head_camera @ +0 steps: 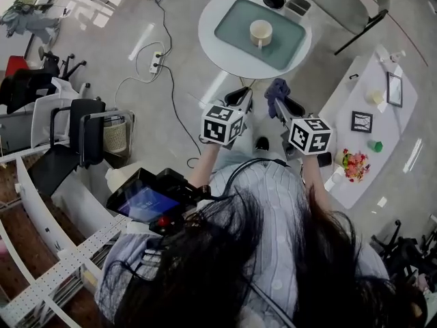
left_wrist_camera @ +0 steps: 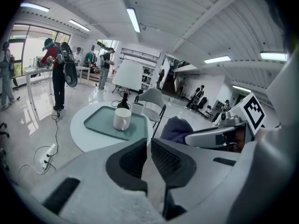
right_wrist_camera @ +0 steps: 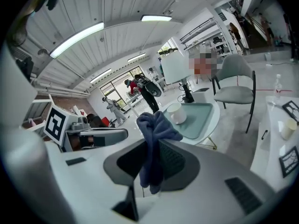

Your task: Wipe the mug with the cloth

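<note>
A cream mug point(head_camera: 261, 33) stands upright on a green tray point(head_camera: 235, 16) on a round white table point(head_camera: 212, 36), some way ahead of both grippers. My right gripper point(head_camera: 280, 104) is shut on a dark blue cloth point(head_camera: 276, 87), which bunches above the jaws and hangs between them in the right gripper view point(right_wrist_camera: 154, 134). My left gripper point(head_camera: 241, 96) is beside it, shut with nothing held; its pads point(left_wrist_camera: 135, 157) almost meet. Both gripper views show the mug point(left_wrist_camera: 122, 119) point(right_wrist_camera: 175, 112) beyond the jaws. The cloth point(left_wrist_camera: 175, 129) and right gripper point(left_wrist_camera: 205, 136) appear to the right in the left gripper view.
A grey chair point(head_camera: 348, 5) stands behind the round table. A white side table point(head_camera: 362, 87) to the right carries picture frames and flowers point(head_camera: 355, 166). A power strip with cables point(head_camera: 157, 60) lies on the floor at left. Black chairs point(head_camera: 75, 135) stand further left. People point(left_wrist_camera: 58, 73) stand far off.
</note>
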{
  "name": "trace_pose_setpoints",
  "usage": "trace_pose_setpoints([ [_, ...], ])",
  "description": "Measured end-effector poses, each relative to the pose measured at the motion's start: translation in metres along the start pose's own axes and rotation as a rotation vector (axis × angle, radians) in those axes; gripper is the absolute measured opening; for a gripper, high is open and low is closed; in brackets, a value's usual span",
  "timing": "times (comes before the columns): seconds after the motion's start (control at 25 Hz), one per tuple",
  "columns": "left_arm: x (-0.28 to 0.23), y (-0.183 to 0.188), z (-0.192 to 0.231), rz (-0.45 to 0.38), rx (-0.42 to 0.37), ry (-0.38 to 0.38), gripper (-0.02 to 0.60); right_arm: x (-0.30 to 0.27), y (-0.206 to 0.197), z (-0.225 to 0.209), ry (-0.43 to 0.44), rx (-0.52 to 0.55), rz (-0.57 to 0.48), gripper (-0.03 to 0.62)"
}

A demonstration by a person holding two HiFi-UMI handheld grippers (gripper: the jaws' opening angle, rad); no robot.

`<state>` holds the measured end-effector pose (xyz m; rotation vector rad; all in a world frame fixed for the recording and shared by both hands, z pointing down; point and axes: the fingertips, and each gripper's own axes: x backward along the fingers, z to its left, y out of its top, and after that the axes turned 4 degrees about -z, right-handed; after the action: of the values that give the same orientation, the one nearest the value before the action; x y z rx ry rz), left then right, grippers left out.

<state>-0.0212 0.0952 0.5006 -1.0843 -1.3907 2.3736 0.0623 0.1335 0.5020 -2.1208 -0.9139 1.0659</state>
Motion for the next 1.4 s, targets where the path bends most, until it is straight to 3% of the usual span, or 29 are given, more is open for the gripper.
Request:
trace_pose_setpoints([
  [0.36,-0.063,0.025,0.039,0.072,-0.064,-0.084,0.018,-0.048,0.037,-0.036,-0.08,-0.04,-0.013,0.092],
  [0.76,-0.113,0.042,0.076,0.131,-0.065,-0.165,0.018,-0.087,0.063,-0.058,-0.159,-0.059,0.015,0.092],
  [1.4,-0.172,0.016,0.099,0.285,-0.018,-0.256,0.049,-0.121,0.084,-0.089,-0.257,-0.103,0.018,0.092],
])
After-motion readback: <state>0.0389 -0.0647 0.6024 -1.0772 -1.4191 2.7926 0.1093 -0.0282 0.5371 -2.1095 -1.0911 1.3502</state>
